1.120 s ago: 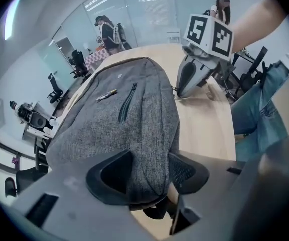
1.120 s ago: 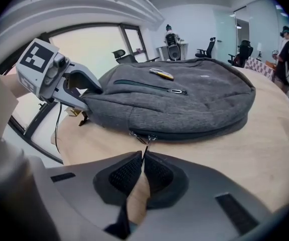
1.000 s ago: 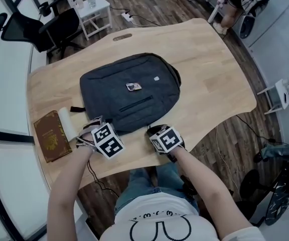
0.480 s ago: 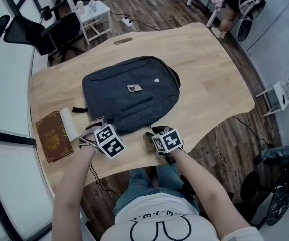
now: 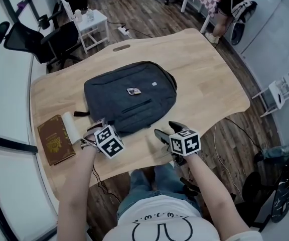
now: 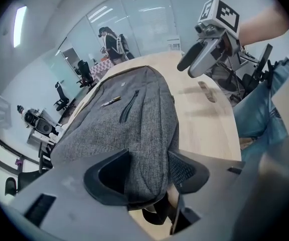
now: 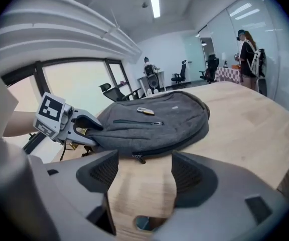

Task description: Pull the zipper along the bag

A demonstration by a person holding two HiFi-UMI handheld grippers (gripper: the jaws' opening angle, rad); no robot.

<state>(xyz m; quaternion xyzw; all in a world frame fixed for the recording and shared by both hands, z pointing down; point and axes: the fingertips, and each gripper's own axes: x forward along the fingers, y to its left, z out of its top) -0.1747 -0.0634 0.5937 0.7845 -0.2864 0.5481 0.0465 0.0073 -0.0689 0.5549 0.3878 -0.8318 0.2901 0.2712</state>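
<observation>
On a pale wooden table with rounded edges, a dark grey bag lies flat near the middle, its front pocket facing up and a small metal tag resting on top. Beyond the table's far left edge stand a black office chair and a white side table. At the table's left edge, apart from the bag, lies a brown book with a white roll-like object touching its right side.

The left gripper is at the bag's near left corner, its jaws clamped on the grey fabric, which fills the gap between them. The right gripper is just off the bag's near edge, jaws opening, with only bare tabletop between them. Just ahead of its jaws, the zipper pull sticks out from the bag's side seam onto the wood.
</observation>
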